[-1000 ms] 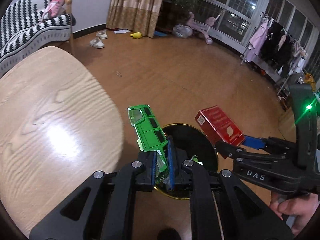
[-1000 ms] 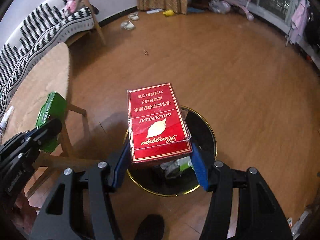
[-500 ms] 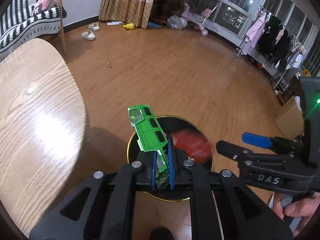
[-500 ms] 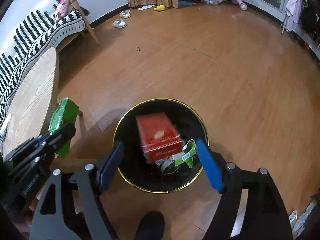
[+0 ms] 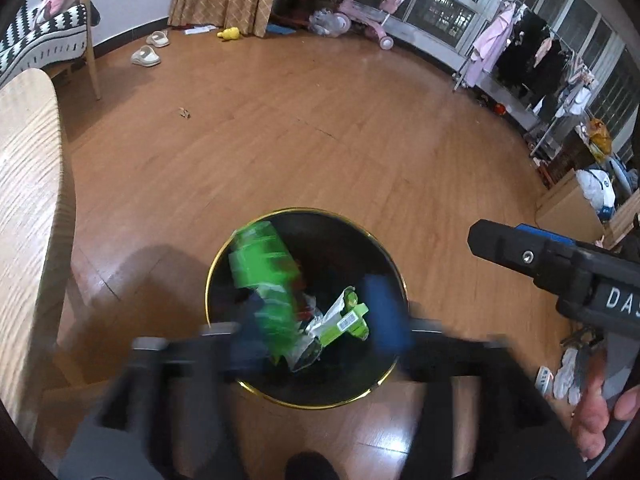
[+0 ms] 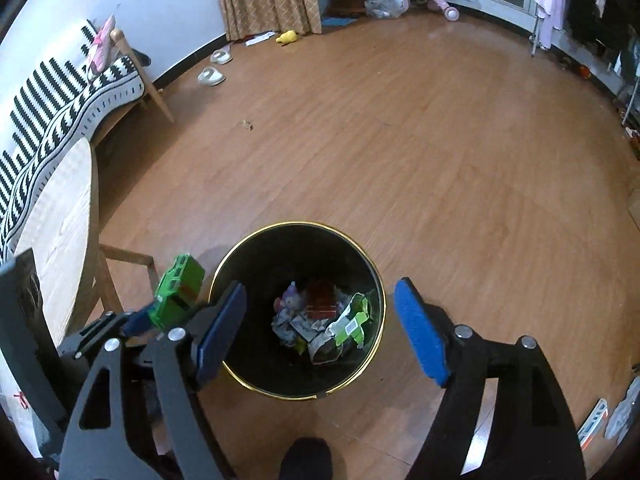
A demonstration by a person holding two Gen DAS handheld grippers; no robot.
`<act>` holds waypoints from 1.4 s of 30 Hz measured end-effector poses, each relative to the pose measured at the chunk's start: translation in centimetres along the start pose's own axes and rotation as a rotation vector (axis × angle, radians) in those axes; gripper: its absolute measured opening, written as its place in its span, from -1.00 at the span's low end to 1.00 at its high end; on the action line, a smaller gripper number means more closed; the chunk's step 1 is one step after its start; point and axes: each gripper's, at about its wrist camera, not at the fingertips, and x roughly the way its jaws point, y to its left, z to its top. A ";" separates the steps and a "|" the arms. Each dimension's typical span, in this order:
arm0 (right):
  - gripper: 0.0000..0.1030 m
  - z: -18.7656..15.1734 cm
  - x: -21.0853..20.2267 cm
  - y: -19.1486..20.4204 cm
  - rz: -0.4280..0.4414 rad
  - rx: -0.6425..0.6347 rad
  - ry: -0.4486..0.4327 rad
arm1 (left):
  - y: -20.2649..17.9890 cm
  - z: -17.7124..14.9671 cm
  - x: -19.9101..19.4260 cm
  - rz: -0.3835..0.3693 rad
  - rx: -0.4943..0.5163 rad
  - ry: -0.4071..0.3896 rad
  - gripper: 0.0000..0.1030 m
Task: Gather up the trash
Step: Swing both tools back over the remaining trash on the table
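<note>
A black bin with a gold rim (image 5: 240, 236) (image 6: 376, 280) stands on the wood floor. It holds crumpled wrappers (image 6: 348, 324) and the red cigarette box (image 6: 320, 300). My left gripper (image 5: 320, 332) is blurred above the bin with its blue pads wide apart. The green carton (image 5: 268, 276) is blurred and loose between them, over the bin. In the right wrist view the green carton (image 6: 180, 292) shows at the left gripper's tip by the rim. My right gripper (image 6: 320, 340) is open and empty above the bin.
A round wooden table (image 5: 28, 208) (image 6: 60, 224) stands left of the bin. A striped sofa (image 6: 60, 92) is behind it. Slippers (image 5: 146, 56), a pink tricycle (image 5: 360, 12) and a clothes rack (image 5: 520, 52) stand farther off on the floor.
The red box fell from my right gripper into the bin, and that gripper stays open. My left gripper has just opened and the green carton is dropping free.
</note>
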 end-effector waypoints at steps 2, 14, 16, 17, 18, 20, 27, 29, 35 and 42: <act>0.47 0.1 -0.2 -0.1 0.002 0.008 -0.010 | -0.5 0.0 -0.5 0.000 0.020 -0.018 0.41; 0.50 0.6 -2.9 4.4 0.049 -0.016 -0.084 | 1.3 -0.7 -7.9 -0.035 0.011 -0.086 0.79; 0.50 0.7 -3.3 5.7 0.070 -0.027 -0.090 | 2.4 -0.6 -10.5 -0.019 -0.001 -0.124 0.79; 0.51 0.7 -3.4 6.8 0.084 -0.039 -0.090 | 3.3 -0.7 -12.0 -0.001 -0.009 -0.143 0.80; 0.51 0.6 -3.5 8.3 0.097 -0.059 -0.087 | 4.1 -0.8 -13.2 0.019 -0.022 -0.157 0.81; 0.51 0.5 -3.6 10.7 0.122 -0.097 -0.083 | 6.1 -1.2 -15.5 0.063 -0.054 -0.180 0.81; 0.52 -1.4 -3.9 23.7 0.248 -0.270 -0.068 | 16.2 -4.2 -23.6 0.265 -0.195 -0.226 0.82; 0.52 -2.3 -3.9 27.8 0.285 -0.329 -0.053 | 20.1 -6.0 -26.5 0.343 -0.258 -0.236 0.82; 0.52 -7.7 -4.2 40.5 0.415 -0.547 0.005 | 31.4 -11.0 -34.2 0.550 -0.420 -0.254 0.82; 0.52 -15.6 -4.8 51.5 0.535 -0.783 0.073 | 43.6 -17.8 -40.3 0.735 -0.652 -0.238 0.82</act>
